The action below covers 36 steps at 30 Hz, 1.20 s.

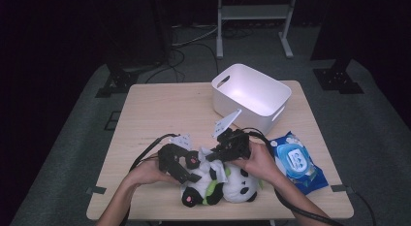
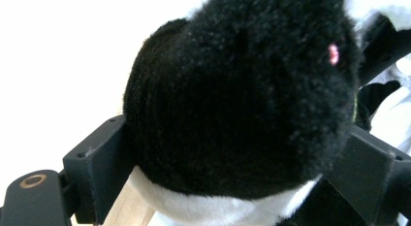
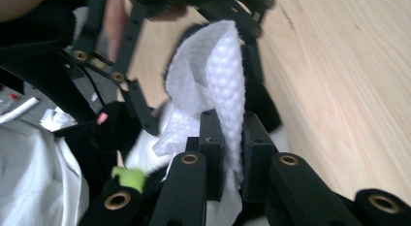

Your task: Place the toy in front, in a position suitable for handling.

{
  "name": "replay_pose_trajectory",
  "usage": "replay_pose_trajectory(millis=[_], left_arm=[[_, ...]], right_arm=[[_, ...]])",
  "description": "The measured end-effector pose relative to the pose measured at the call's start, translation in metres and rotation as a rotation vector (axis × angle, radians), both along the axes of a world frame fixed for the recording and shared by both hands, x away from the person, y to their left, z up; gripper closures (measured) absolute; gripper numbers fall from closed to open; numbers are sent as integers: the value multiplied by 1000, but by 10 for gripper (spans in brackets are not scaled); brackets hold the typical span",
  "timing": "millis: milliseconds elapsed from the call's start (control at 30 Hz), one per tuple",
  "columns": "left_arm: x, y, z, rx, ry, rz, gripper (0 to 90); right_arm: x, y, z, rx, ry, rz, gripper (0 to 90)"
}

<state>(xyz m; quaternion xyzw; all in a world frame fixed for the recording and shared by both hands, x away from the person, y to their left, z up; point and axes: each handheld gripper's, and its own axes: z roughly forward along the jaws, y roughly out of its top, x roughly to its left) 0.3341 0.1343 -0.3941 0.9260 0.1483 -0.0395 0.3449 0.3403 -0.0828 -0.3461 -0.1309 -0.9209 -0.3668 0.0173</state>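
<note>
I see one panda plush toy (image 1: 228, 185) lying at the near edge of the wooden table (image 1: 145, 114). Its long axis runs roughly left to right along that edge, with the head toward the right and the black limbs toward the left.

The left gripper (image 1: 181, 163) has its jaws spread wide around one black furry limb (image 2: 242, 90) of the panda; in the left gripper view a pad sits against each side of the limb, so I read this as a grip.

The right gripper (image 1: 228, 149) has its jaws pressed nearly together, pinching one white wet wipe (image 3: 218, 75), which stands up between the pads above the plush.

One white plastic bin (image 1: 252, 95) stands at the far side of the table. One blue wet-wipe pack (image 1: 296, 163) lies just right of the panda.
</note>
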Motion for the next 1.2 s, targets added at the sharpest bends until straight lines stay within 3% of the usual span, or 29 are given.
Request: replay_pose_trajectory(millis=[300, 700, 833, 967, 1133, 1200], left_arm=[[-2, -2, 2, 1, -11, -9, 96], [-2, -2, 1, 1, -1, -11, 94], [1, -2, -1, -3, 23, -8, 63], [9, -7, -7, 8, 99, 13, 0], [17, -11, -12, -3, 146, 14, 0], [18, -11, -12, -6, 145, 17, 73]], right_arm=[[8, -37, -7, -90, 7, -88, 815], [10, -77, -6, -84, 41, -139, 814], [9, -80, -10, -75, 56, -139, 816], [10, -72, -16, -65, 59, -111, 822], [9, -67, -22, -55, 67, -100, 825], [9, -68, -22, -53, 65, -101, 826]])
